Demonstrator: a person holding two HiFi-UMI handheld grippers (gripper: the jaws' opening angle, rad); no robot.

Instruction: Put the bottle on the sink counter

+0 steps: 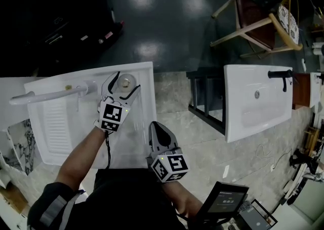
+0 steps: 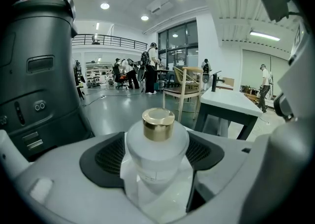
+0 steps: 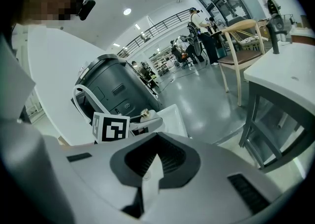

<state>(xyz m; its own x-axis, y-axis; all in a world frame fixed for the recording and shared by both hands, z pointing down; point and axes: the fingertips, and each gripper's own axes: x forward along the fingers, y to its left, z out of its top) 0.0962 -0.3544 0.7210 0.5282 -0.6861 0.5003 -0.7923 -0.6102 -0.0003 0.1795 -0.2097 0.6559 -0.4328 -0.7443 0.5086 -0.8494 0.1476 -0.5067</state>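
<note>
Head view showed the left claw clamped on the gold-capped bottle over the white sink table, at its 1 o'clock corner. Lowering and release seemingly remained. The right claw hung closed, empty.

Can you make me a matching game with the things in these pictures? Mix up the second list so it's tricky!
Things:
1. cap
2. chair
3. right gripper
4. bottle

Matches:
A. shut, with nothing in it
B. between the jaws of the left gripper
C. gold
D. standing on the dark floor

Pairs: 1-C, 2-D, 3-A, 4-B
</note>
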